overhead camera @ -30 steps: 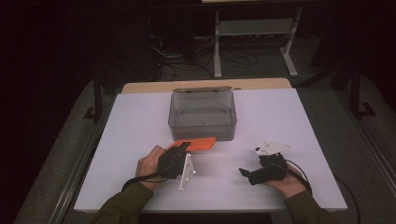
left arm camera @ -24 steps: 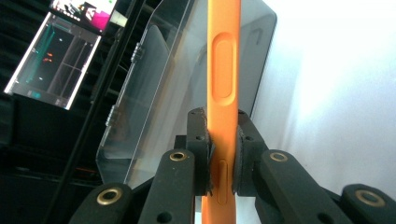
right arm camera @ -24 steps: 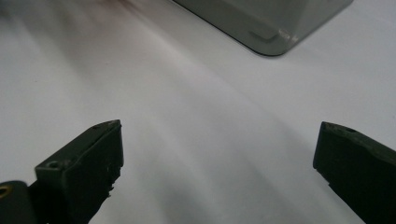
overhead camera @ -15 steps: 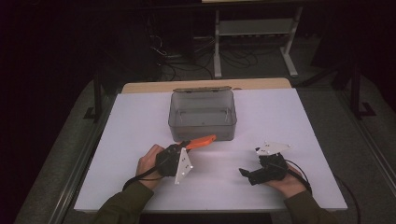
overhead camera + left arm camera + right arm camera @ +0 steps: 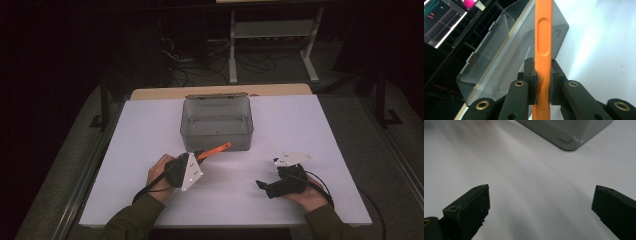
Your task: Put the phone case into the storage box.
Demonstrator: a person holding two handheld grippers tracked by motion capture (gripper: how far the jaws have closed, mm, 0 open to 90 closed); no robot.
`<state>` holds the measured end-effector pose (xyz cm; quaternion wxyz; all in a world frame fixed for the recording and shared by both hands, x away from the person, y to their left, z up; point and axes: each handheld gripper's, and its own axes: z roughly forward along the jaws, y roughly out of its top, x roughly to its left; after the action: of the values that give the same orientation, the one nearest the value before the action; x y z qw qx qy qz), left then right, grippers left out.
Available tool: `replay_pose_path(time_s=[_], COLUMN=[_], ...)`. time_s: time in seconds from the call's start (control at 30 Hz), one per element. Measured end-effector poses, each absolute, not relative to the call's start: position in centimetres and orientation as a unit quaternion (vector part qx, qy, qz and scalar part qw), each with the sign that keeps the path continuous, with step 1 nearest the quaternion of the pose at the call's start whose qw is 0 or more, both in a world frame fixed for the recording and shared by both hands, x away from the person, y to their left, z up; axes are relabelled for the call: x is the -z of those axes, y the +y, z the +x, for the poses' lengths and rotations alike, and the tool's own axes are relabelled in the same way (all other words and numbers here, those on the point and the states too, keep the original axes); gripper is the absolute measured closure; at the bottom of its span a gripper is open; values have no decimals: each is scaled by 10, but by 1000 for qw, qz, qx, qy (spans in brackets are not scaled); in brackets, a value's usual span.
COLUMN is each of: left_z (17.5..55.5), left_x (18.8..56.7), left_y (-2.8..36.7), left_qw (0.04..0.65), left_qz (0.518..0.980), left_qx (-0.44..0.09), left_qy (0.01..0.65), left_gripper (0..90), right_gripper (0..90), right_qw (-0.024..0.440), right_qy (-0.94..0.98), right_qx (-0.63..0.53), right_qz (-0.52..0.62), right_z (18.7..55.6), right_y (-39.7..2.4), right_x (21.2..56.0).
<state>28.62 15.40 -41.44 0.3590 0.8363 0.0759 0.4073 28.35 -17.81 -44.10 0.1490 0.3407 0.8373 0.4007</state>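
- Forearms in green sleeves come in at the near edge of the white table (image 5: 150, 125), each hand holding a gripper; places below are given relative to the grey transparent box (image 5: 216, 122).
- Nearer than the box and off to its right, the right gripper (image 5: 261, 185) rests low by the table top in the person's hand, well apart from the box.
- Its jaws stand wide apart in the right gripper view, with only bare white table top between them; a rounded bottom corner of the box (image 5: 571, 142) shows farther off.
- Just in front of the box's near wall, slightly to its left, sits the left gripper (image 5: 199, 155), its grey three-cornered plate turned toward the camera.
- Its jaws are clamped on the orange tool (image 5: 216, 149), a slim bar-shaped handle with a long recessed slot on its face.
- In the left gripper view the pads (image 5: 531, 75) press on both sides of the orange tool (image 5: 543, 40) low on its length; most of the bar runs out beyond the jaws.
- From above, the tool's free end points up and right, and reaches to just beside the foot of the box's near wall; whether it touches the wall cannot be told.
- Box interior: open at the top, the clear lid swung back on hinges at the far side, and no contents visible through the walls.
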Motion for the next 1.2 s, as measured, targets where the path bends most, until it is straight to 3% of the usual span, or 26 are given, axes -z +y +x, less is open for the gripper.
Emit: replay_pose_path(time_s=[1.2], left_z=[304], left_x=[409], left_y=[175], left_qw=[470], left_qz=[824], left_qx=[-259], left_qy=[180], left_gripper=[800], right_gripper=[12], right_qw=[150], right_qy=[837], right_qx=[-400], right_qz=[341], right_z=[283], right_y=[-178], right_x=[440])
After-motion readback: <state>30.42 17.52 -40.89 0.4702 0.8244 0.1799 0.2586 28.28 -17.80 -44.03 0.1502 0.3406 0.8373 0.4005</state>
